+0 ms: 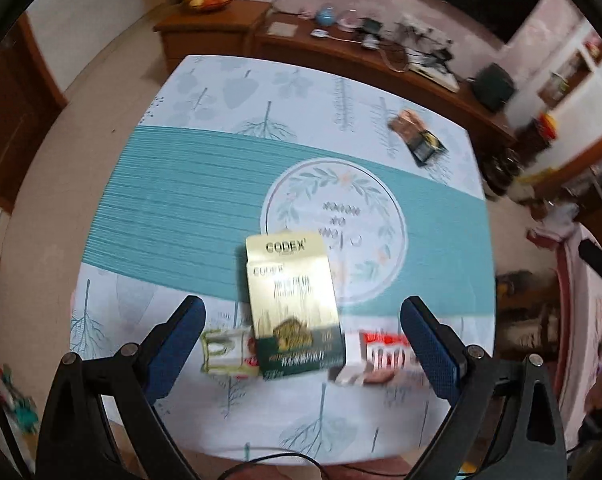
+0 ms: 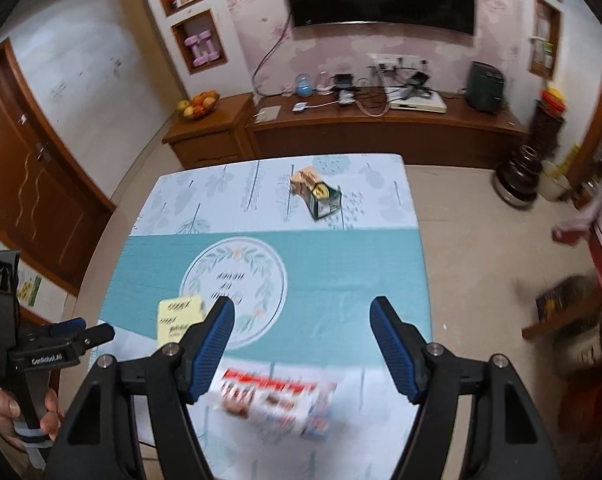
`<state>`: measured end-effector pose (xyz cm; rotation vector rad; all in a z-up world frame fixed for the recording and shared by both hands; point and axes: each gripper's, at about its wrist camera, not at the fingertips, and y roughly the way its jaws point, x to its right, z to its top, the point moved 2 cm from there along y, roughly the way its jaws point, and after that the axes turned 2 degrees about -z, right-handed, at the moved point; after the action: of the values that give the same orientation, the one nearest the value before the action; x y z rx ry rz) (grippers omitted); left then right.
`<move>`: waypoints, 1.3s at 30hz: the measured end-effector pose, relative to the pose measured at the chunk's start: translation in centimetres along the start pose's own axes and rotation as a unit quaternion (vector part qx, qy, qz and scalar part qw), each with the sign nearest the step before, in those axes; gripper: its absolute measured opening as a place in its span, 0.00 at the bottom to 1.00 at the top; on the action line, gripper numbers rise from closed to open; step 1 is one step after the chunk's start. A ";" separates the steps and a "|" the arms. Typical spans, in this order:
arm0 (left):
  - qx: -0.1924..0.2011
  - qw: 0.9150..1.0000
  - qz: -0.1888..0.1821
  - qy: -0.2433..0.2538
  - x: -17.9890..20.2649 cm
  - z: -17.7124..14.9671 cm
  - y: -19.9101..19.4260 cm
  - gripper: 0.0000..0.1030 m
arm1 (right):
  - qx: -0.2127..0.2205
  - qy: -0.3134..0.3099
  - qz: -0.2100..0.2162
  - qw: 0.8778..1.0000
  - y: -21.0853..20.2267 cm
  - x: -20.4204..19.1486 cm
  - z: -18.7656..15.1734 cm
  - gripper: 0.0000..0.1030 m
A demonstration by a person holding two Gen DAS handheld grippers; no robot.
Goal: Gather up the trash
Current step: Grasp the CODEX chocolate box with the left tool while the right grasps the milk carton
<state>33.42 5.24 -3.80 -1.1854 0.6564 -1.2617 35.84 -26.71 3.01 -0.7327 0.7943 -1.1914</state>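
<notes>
Four pieces of packaging lay on the table, which was covered by a teal-and-white leaf-print cloth. A gold and green box marked "CODEX" sat near the front edge, its top flap raised. To its left lay a green and white carton, partly under it; to its right a red and white carton. Their print was too blurred to read. A dark crumpled box lay well apart at the far corner.

The left gripper hovered above the gold box, jaws spread wide, gripping nothing. The right gripper was likewise spread and empty over the red and white carton.

A bowl on the sideboard held oranges and apples. A hand gripped the left tool's handle.
</notes>
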 end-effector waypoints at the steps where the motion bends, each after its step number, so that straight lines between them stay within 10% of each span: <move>1: 0.002 1.000 0.010 -0.009 0.3 0.5 0.6 0.94 | -0.007 -0.007 0.006 1.000 1.5 0.9 1.5 0.68; 12: -0.013 0.991 0.084 -0.104 1.9 4.5 8.4 0.94 | -0.075 -0.061 0.050 0.994 17.6 5.2 10.1 0.68; 23: 0.049 0.986 0.133 -0.086 4.7 12.6 13.5 0.94 | -0.087 -0.081 0.076 0.990 25.7 4.5 12.5 0.68; 37: 0.042 0.981 0.156 -0.105 2.8 11.9 15.8 0.94 | -0.108 -0.111 0.057 0.986 32.9 2.0 14.0 0.68; 39: 0.043 0.981 0.157 -0.110 2.2 11.6 15.6 0.94 | -0.113 -0.120 0.054 0.985 33.3 1.8 13.7 0.55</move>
<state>50.09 4.93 -14.04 -1.0826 0.5913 -0.8714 64.59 -20.20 -17.80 -0.9875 0.7636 -0.9047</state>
